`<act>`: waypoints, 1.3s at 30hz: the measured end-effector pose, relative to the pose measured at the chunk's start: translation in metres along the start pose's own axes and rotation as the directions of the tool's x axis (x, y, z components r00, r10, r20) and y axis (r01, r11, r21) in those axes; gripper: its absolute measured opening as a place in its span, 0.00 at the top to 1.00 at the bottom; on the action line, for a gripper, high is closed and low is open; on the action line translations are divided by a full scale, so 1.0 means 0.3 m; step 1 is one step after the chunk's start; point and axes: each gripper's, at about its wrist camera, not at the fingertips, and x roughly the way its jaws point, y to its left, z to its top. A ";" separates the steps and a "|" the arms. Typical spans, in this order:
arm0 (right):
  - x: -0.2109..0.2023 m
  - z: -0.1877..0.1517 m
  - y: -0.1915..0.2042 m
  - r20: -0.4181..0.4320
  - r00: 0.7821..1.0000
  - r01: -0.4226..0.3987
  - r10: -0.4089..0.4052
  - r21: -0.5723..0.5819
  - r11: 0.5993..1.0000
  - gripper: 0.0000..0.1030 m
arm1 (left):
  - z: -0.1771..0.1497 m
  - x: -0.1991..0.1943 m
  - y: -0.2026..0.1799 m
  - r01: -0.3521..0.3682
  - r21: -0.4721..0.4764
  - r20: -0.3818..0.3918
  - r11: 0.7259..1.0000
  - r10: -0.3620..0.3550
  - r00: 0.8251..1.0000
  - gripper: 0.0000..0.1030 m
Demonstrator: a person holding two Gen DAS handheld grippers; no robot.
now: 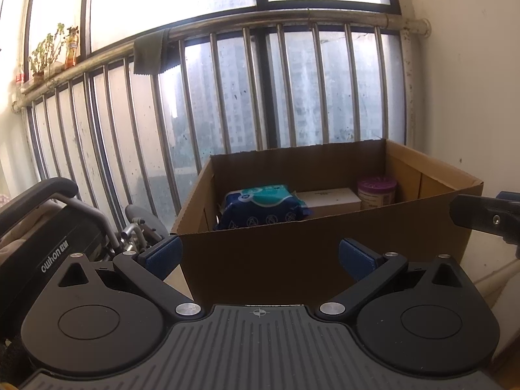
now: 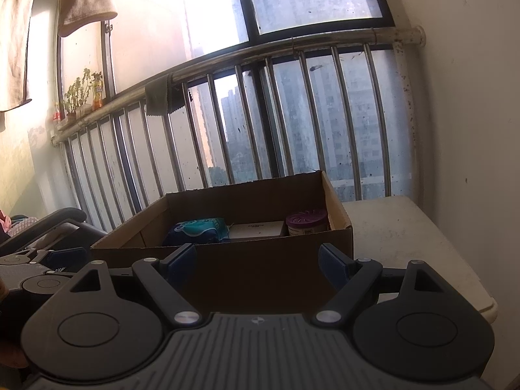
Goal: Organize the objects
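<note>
I find my left gripper (image 1: 259,256) spread wide and empty; my right gripper (image 2: 257,265) likewise. Directly ahead of both stands the open cardboard box (image 1: 292,260). Inside, beyond the fingers: a blue wet-wipes pack (image 1: 263,206) at left, a white carton (image 1: 328,200) just right of it, and a purple-lidded jar (image 1: 377,191) rightmost.

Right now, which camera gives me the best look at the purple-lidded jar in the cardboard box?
The right wrist view: the purple-lidded jar shows its slotted lid from above, standing in the cardboard box at its far right corner. The left wrist view shows the jar brighter, with more of its side, but little of the lid's top.
</note>
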 end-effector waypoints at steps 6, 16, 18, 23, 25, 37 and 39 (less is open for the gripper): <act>-0.002 -0.002 -0.010 0.001 1.000 0.011 -0.011 0.008 1.000 0.17 | -0.003 0.001 -0.009 0.010 0.006 0.000 1.000 -0.010 1.000 0.00; -0.003 -0.004 -0.014 -0.002 1.000 0.018 -0.018 0.009 1.000 0.17 | -0.008 0.009 -0.009 0.019 0.003 -0.007 1.000 -0.019 1.000 0.00; -0.002 -0.004 -0.015 -0.002 1.000 0.016 -0.016 0.008 1.000 0.17 | -0.009 0.010 -0.007 0.019 0.001 -0.008 1.000 -0.019 1.000 0.00; 0.002 -0.005 -0.017 -0.006 1.000 0.016 -0.015 0.007 1.000 0.17 | -0.009 0.012 -0.006 0.018 -0.004 -0.013 1.000 -0.018 1.000 0.00; 0.000 -0.006 -0.016 -0.005 1.000 0.017 -0.017 0.005 1.000 0.17 | -0.008 0.010 -0.006 0.021 -0.005 -0.011 1.000 -0.021 1.000 0.00; -0.011 -0.004 -0.015 0.003 1.000 0.023 -0.023 0.004 1.000 0.17 | -0.012 0.008 -0.010 0.039 -0.012 -0.009 0.999 -0.039 0.999 0.00; -0.013 -0.005 -0.015 0.005 1.000 0.021 -0.021 0.005 1.000 0.17 | -0.012 0.009 -0.008 0.036 -0.014 -0.013 0.999 -0.036 0.999 0.00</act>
